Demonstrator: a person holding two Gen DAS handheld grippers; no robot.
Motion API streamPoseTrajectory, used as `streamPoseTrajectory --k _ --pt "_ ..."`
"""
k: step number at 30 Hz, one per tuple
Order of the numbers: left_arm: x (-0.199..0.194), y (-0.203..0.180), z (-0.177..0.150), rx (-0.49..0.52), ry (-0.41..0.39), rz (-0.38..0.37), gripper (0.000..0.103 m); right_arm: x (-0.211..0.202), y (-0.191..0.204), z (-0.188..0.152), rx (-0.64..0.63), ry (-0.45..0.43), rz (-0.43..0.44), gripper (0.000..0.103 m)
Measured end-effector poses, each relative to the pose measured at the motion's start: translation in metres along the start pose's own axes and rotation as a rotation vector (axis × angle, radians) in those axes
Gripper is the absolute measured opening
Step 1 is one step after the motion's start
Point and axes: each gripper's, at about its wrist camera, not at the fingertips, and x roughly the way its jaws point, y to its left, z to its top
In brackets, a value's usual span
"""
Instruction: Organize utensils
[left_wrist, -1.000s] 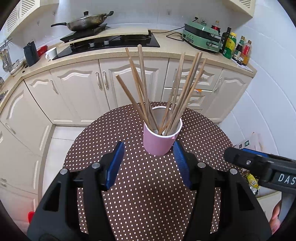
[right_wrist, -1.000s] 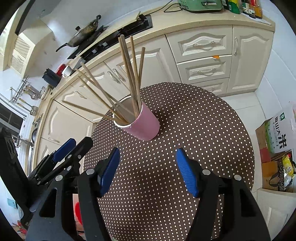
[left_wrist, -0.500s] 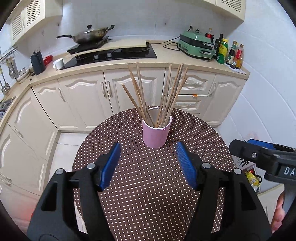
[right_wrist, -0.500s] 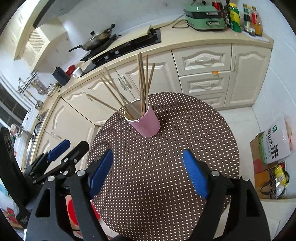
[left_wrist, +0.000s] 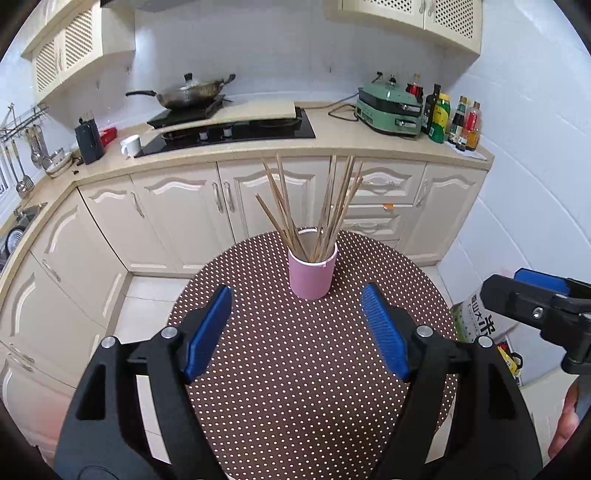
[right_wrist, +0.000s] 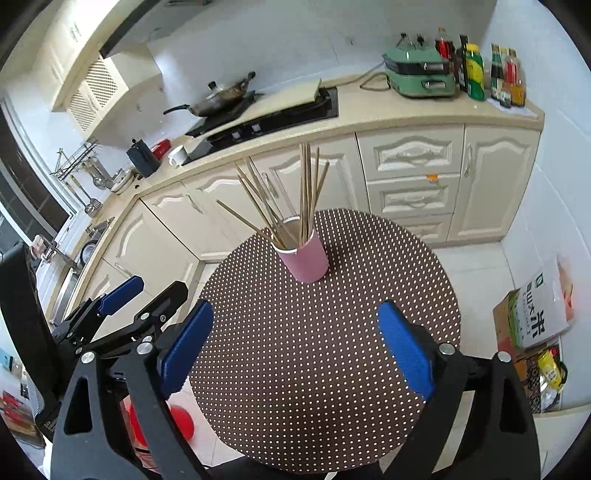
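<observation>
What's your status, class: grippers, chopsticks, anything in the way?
Left gripper and right gripper open, empty, jaws just widened. Chopsticks upright in pink cup. Nothing in the way.

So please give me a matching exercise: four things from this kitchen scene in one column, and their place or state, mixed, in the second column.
Things:
1. chopsticks
2. pink cup
3. wok
4. left gripper

Places or states:
A. on the cooker at the back counter
B. upright on the dotted round table
C. open, nothing between its jaws
D. standing fanned out inside a container

Pairs: 1-D, 2-B, 3-A, 4-C
</observation>
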Motion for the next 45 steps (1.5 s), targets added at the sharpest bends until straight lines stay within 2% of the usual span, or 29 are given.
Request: streamPoseTrajectory --k 11,19,45 --pt "-0.037 -0.005 0.013 0.015 -0.102 0.013 0.076 -0.031 0.008 0.002 -0.048 -0.098 0.007 0.094" --pt "-0.053 -0.013 0.017 0.034 -0.142 0.013 0.076 -0.045 0.016 -0.001 -0.088 -0.173 -0.028 0.094" --pt "-0.062 -0.006 0.019 0.014 -0.17 0.012 0.079 -0.04 0.02 -0.005 -0.073 -0.168 -0.021 0.095"
